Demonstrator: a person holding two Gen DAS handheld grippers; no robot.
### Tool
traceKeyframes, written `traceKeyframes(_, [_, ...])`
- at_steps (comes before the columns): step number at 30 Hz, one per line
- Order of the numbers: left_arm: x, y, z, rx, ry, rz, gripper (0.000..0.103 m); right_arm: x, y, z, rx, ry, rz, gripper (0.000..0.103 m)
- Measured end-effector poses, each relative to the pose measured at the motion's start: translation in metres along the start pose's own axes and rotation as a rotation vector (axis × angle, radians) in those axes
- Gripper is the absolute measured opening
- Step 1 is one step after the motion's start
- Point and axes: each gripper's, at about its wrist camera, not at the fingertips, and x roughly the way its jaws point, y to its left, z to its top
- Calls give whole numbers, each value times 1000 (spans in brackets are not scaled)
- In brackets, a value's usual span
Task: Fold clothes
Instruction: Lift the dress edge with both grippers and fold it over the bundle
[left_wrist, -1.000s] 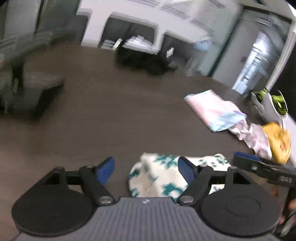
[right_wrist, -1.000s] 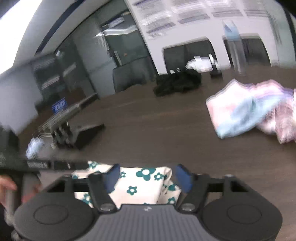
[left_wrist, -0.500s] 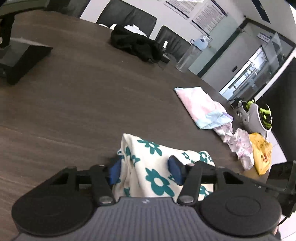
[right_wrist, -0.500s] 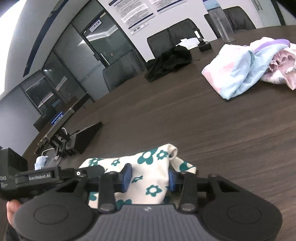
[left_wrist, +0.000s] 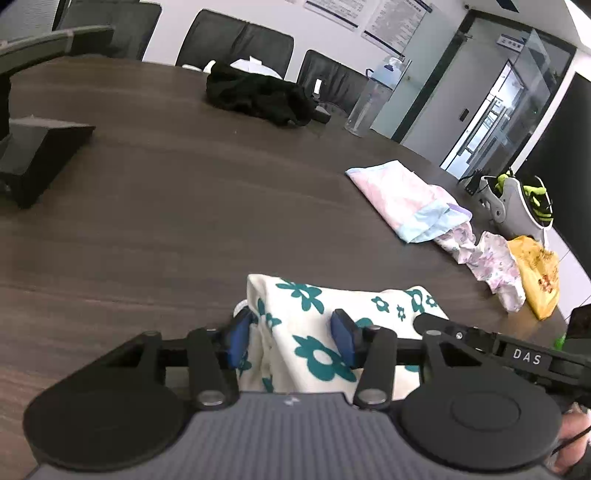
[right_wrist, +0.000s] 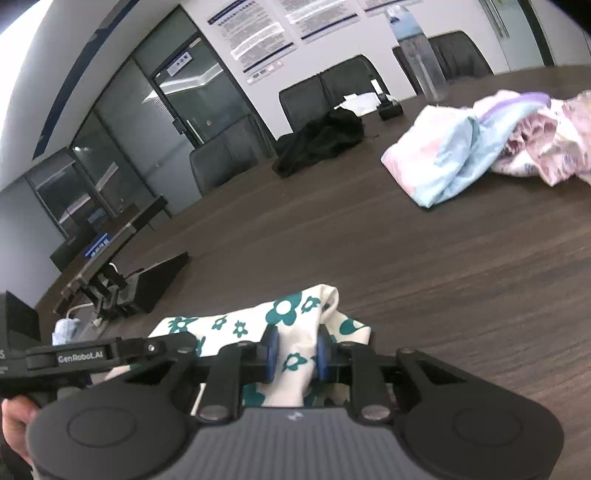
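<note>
A white garment with teal flowers (left_wrist: 314, 332) lies bunched at the near edge of a dark wooden table (left_wrist: 184, 206). My left gripper (left_wrist: 291, 338) has its blue pads around a fold of it, jaws partly closed with cloth filling the gap. My right gripper (right_wrist: 293, 354) is shut on another fold of the same garment (right_wrist: 288, 317). Each gripper shows at the side of the other's view: the right one in the left wrist view (left_wrist: 480, 343), the left one in the right wrist view (right_wrist: 110, 354).
A pink and light-blue garment (left_wrist: 406, 199) and a crumpled pink floral one (left_wrist: 487, 258) lie to the right, beside a yellow bag (left_wrist: 539, 277). A black garment (left_wrist: 255, 96), a water bottle (left_wrist: 373, 99) and chairs stand at the far edge. A black stand (left_wrist: 33, 147) is at left.
Both grippers closed from wide open onto folds of the flowered garment. The right jaws are now narrower than half a second ago. The views steadied and the cloth rose slightly between the fingers.
</note>
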Motion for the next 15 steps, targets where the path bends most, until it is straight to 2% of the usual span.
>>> traceKeyframes(1, [-3,-3,-1,19,-11,20,60,-3,1,0,-8,-9,-7,20])
traceKeyframes(2, [-7,-8,-1,43,-24,42,61,-7,4,0,-26,-26,-21,21])
traceKeyframes(4, [-17,-17,-2,100,-57,86,62,-17,8,-1,-62,-60,-50,21])
traceKeyframes(8, [-46,-39,-12,208,-174,196,62,-40,22,-10,-182,-159,-71,21])
traceKeyframes(11, [-58,-49,-23,236,-215,175,61,-46,33,-18,-238,-160,-37,21])
traceKeyframes(13, [-61,-54,-31,233,-207,139,60,-48,40,-24,-273,-156,-18,21])
traceKeyframes(15, [-60,-58,-39,243,-177,127,53,-44,45,-30,-299,-126,-24,21])
